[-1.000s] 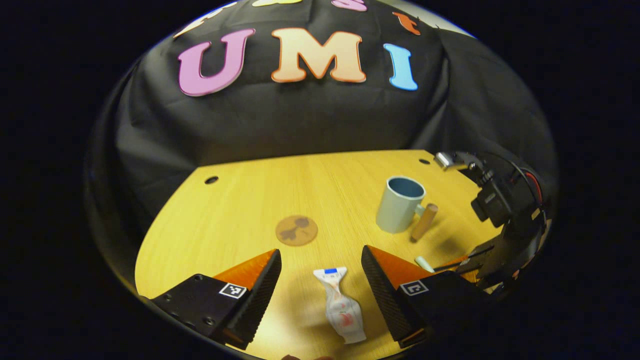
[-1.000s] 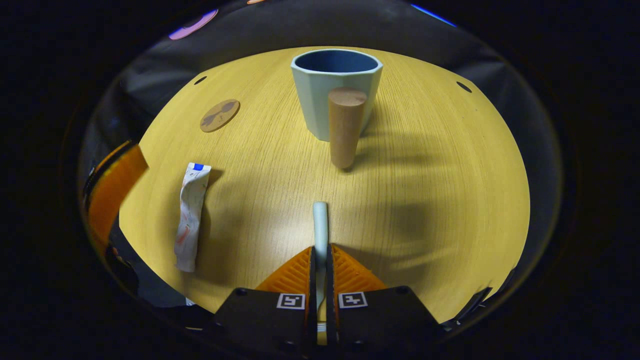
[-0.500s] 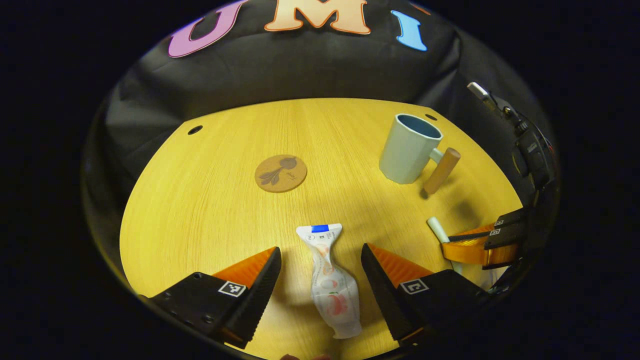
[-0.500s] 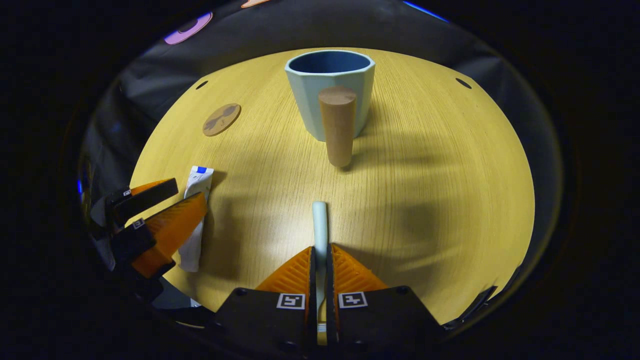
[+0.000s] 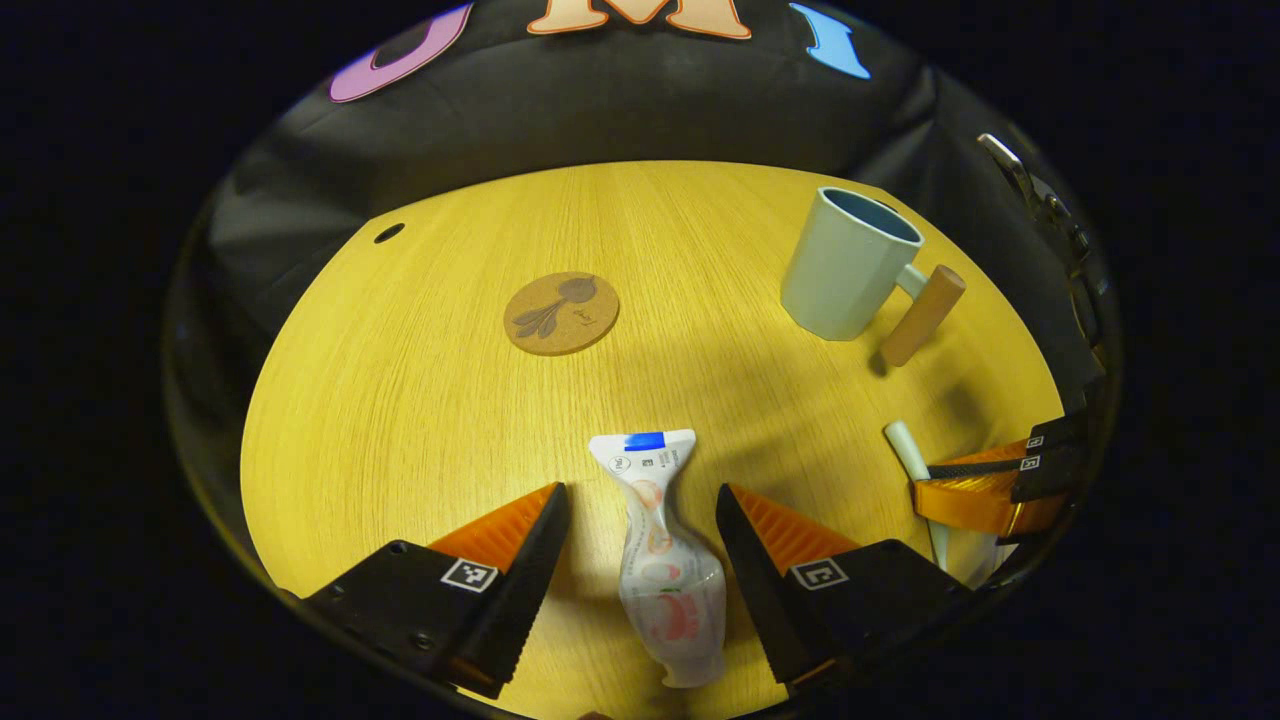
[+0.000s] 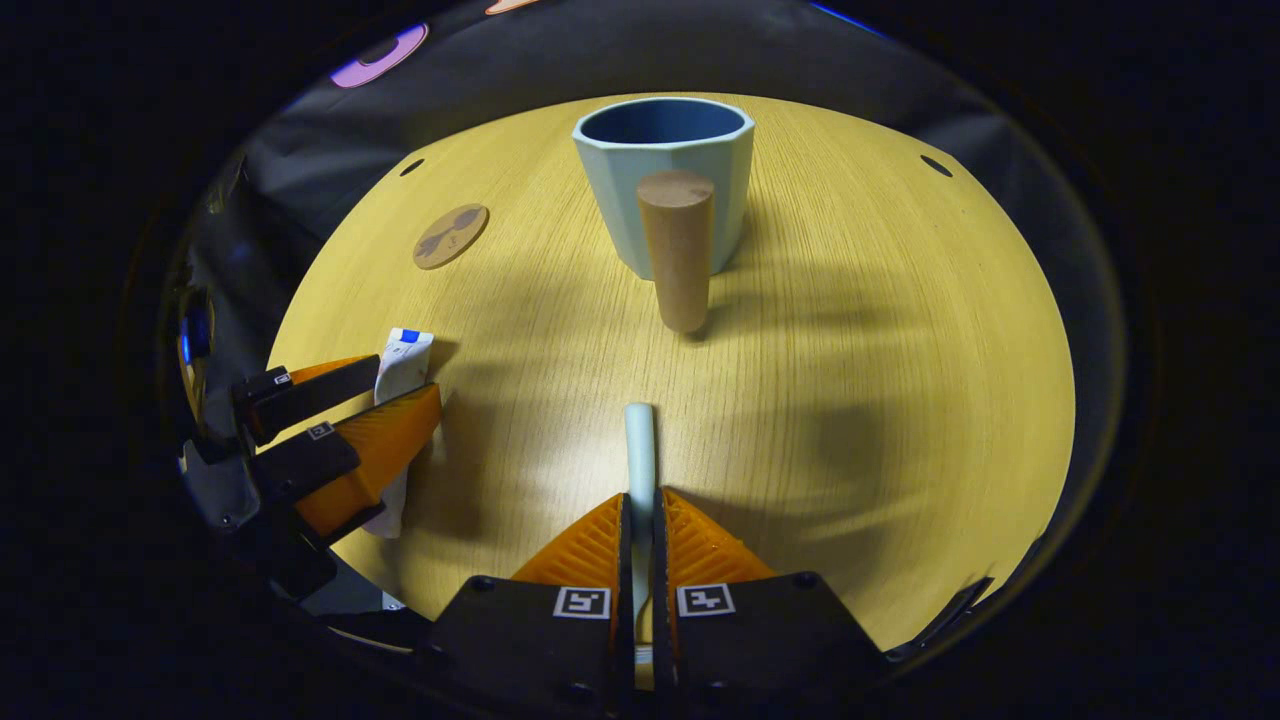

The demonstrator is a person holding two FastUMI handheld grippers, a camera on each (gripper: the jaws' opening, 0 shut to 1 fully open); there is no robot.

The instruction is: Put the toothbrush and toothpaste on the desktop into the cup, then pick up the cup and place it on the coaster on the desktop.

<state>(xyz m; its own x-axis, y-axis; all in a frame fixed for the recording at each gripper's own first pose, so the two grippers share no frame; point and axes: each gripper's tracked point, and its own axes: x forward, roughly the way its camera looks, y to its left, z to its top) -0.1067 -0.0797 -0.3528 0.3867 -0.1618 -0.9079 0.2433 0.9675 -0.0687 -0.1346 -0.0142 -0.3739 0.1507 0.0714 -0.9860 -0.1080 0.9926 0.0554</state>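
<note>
Now the left gripper hangs low over the desk with its fingers spread wide, one on each side of the toothpaste, touching neither side that can be seen. That tube lies flat at the near edge, its blue-marked end pointing far, toward the coaster. At the far right stands the cup, upright and empty, its wooden handle sticking out to the right. In the right gripper view, the right gripper is clenched on the toothbrush, whose pale end pokes forward toward the cup; whether the brush is lifted or lying on the desk cannot be told.

Judging from this, the step in hand is the left gripper's grasp on the tube. To do it well, the fingers should settle level with the desk and close on the fuller middle of the tube, not its flat crimped end, which could slip out. A firm but gentle squeeze suits a soft tube. Because both grippers head for the same cup, one should go first to avoid a clash.
</note>
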